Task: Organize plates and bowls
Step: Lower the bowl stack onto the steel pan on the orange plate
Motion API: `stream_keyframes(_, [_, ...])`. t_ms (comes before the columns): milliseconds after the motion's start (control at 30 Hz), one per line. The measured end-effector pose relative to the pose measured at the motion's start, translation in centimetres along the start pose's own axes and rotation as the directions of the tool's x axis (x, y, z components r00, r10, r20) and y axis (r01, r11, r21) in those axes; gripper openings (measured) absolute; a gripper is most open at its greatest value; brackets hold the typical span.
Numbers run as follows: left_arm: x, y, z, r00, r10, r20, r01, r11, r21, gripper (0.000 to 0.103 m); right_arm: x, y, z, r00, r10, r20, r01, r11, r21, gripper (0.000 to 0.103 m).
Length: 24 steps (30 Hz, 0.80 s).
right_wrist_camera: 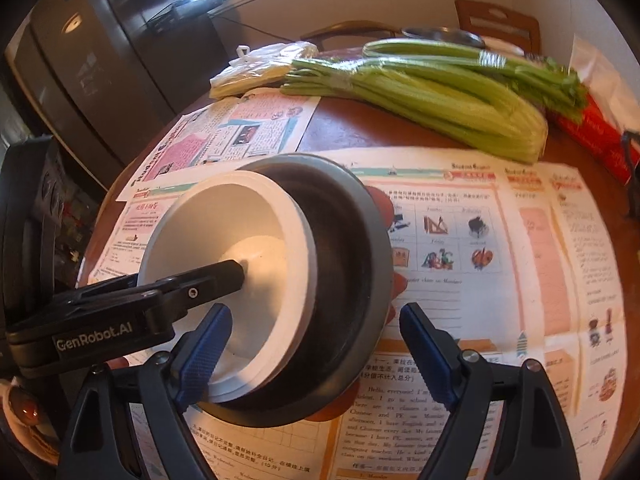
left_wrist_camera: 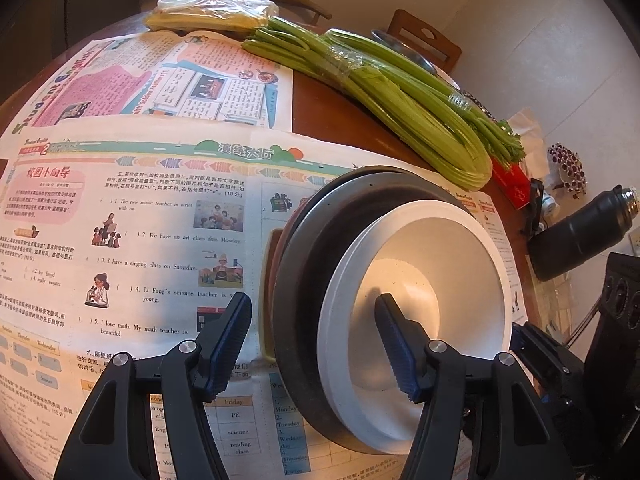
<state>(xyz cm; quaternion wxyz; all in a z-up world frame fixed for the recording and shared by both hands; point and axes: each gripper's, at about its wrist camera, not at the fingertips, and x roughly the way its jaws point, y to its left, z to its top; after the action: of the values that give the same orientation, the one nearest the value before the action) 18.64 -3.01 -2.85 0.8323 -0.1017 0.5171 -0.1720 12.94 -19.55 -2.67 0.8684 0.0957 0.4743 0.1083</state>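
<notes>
Only the left wrist view shows a black flask (left_wrist_camera: pixel 580 232).

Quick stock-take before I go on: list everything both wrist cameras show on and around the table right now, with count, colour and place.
white bowl: one, white, nested inside the dark bowl
dark bowl: one, grey-black, on the newspapers, over a reddish dish whose edge shows
newspapers: several sheets, pink and white print, covering the table
table: one, brown wood
celery: two bundles, green, far side of the table
plastic bag: one, clear with yellow contents, far edge
flask: one, black, lying at the right
red packet: one, red, by the celery leaves
chair: one, brown, behind the table
left gripper: open, one of its fingers inside the white bowl
right gripper: open, astride the bowls' near rim
</notes>
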Motion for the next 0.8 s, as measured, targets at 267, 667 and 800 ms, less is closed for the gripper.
stream_keyframes(267, [0.4,0.0,0.3,1.000,-0.011,-0.013,0.011,1.000,0.000,0.066,0.5,0.9,0.0,1.000,0.024,-0.006,-0.024,0.999,-0.021,0.087])
stream_keyframes(667, [0.1,1.0,0.6,1.000,0.003,-0.011,-0.003,1.000,-0.015,0.066,1.1,2.6,0.4,1.000,0.006,-0.012,-0.007,0.998,-0.065,0.089])
stream_keyframes(800, [0.0,1.1,0.7,1.000,0.006,-0.008,-0.006,1.000,-0.013,0.066,1.3,2.9,0.7,1.000,0.008,-0.009,-0.009,0.997,-0.079,0.089])
